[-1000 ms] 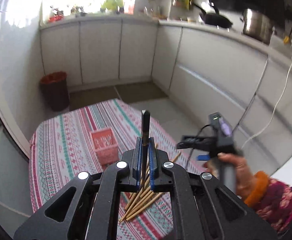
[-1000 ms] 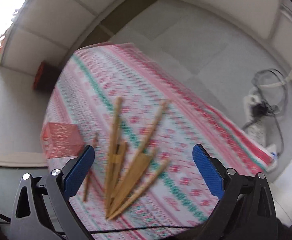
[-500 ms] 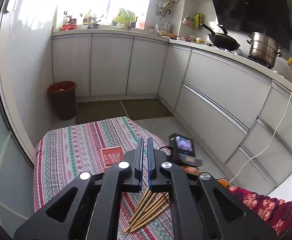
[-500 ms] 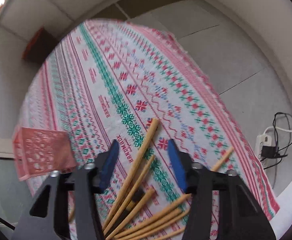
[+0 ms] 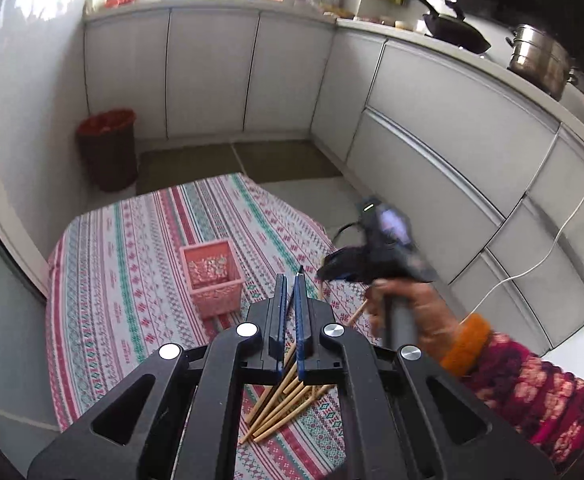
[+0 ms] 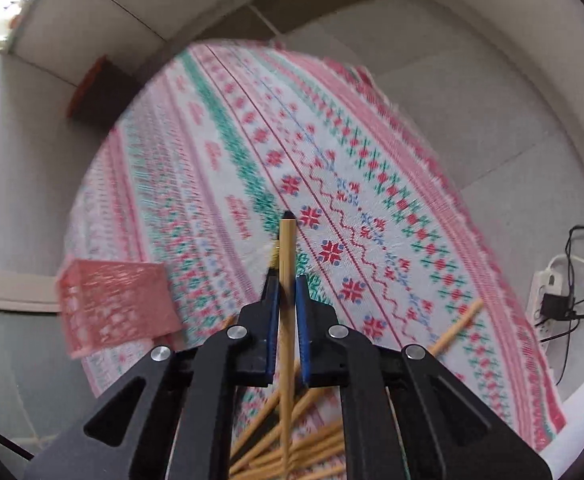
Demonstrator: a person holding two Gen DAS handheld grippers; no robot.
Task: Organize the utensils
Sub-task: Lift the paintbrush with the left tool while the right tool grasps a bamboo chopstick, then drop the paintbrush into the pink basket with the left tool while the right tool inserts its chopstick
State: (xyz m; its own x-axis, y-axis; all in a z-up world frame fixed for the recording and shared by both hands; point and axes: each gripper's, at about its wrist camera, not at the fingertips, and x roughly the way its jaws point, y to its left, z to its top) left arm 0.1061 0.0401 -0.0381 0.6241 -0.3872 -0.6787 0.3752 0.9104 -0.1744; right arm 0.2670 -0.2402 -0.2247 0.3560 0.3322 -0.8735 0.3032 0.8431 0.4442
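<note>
Pink perforated plastic basket [image 5: 212,276]: square, upright on the striped woven tablecloth [image 5: 132,280]. Left gripper [image 5: 290,300]: black frame, ribbed blue pads drawn together, nothing clearly between them. Loose wooden chopsticks [image 5: 280,408]: slender, fanned on the cloth beneath it. Right gripper [image 6: 287,292]: jaws just closing, now clamped on one squared, pale wooden chopstick [image 6: 287,248], above the pile.

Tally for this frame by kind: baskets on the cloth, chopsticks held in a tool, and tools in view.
pink basket: 1
chopstick clamped in a tool: 1
Tools: 2 (left tool, right tool)
Total: 4
The loose chopsticks are partly hidden, so uncounted.
</note>
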